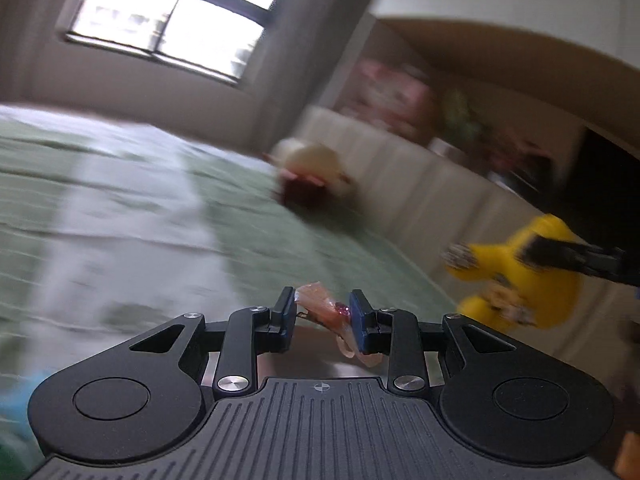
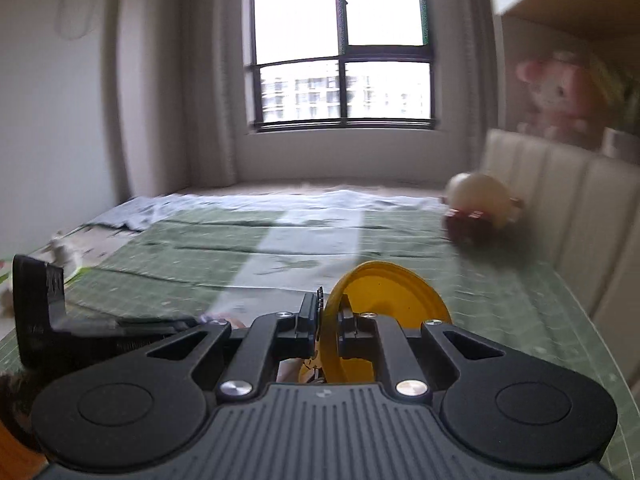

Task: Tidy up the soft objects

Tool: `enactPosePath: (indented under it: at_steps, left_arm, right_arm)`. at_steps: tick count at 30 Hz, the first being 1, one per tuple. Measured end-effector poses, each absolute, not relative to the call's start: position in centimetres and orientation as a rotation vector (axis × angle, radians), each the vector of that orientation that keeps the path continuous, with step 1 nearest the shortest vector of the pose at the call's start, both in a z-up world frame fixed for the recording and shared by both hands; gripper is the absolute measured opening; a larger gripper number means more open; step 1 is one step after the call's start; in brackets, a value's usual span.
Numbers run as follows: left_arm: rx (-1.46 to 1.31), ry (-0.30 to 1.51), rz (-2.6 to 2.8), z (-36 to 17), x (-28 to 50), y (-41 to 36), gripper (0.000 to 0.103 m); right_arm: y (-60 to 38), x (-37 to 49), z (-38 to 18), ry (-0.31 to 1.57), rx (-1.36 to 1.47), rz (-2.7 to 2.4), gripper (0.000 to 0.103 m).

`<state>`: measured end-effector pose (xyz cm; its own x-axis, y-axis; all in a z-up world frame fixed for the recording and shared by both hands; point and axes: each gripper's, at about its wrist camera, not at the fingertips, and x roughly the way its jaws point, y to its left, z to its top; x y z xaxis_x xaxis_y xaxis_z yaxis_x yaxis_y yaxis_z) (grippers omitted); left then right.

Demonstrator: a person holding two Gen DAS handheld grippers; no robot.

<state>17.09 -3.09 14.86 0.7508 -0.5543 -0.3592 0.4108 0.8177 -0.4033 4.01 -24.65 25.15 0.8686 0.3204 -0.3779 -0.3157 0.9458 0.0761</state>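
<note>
My left gripper [image 1: 322, 314] pinches an orange-pink soft item [image 1: 326, 312]; yellow plush [image 1: 524, 272] right of jaws, blurred.

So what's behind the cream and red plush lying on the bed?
Right behind the cream and red plush stands the padded beige headboard; above that, a blurred pink plush on a ledge. Whether the plush touches the headboard is hidden by blur.

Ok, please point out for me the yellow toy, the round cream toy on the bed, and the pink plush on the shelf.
yellow toy [image 2: 394, 300]: right wrist view, on its flat round yellow part.
round cream toy [image 2: 480, 196]: right wrist view, on its cream head.
pink plush [image 2: 560, 92]: right wrist view, on its blurred body.
</note>
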Motion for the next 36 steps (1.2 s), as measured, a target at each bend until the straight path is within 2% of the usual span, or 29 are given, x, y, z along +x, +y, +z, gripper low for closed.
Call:
enactPosePath:
  at_steps: [4,8,12,18,23,26,28,31,36]
  left_arm:
    - [-0.26,0.673,-0.577,10.8,19.1,-8.5,0.033]
    - [-0.052,0.639,-0.448,9.2,17.8,-10.8,0.033]
    - [-0.182,0.551,-0.4,11.2,16.3,-7.9,0.033]
    - [-0.188,0.506,-0.395,13.1,11.8,-3.4,0.033]
    - [-0.18,0.538,-0.347,11.3,7.8,0.7,0.033]
    - [-0.242,0.593,-0.286,9.4,6.5,3.9,0.033]
    - [-0.291,0.625,-0.228,7.9,6.1,5.9,0.033]
    - [-0.367,0.634,-0.157,6.8,5.0,9.0,0.033]
    - [-0.361,0.579,-0.123,8.0,4.7,11.7,0.033]
  right_arm:
    - [-28.1,5.4,22.0,0.449,0.098,0.325,0.01]
    - [-29.5,7.2,18.9,0.518,0.179,0.347,0.01]
    - [-29.3,9.4,17.2,0.559,0.269,0.363,0.01]
    - [-26.2,14.7,15.4,0.622,0.473,0.454,0.009]
    - [-22.4,18.7,9.9,0.809,0.459,0.362,0.009]
    - [-22.3,19.4,7.8,0.854,0.491,0.322,0.01]
    - [-23.1,19.5,7.6,0.888,0.579,0.356,0.012]
    - [-23.7,18.8,8.4,0.895,0.604,0.363,0.023]
    - [-22.0,15.6,12.4,0.833,0.305,0.3,0.028]
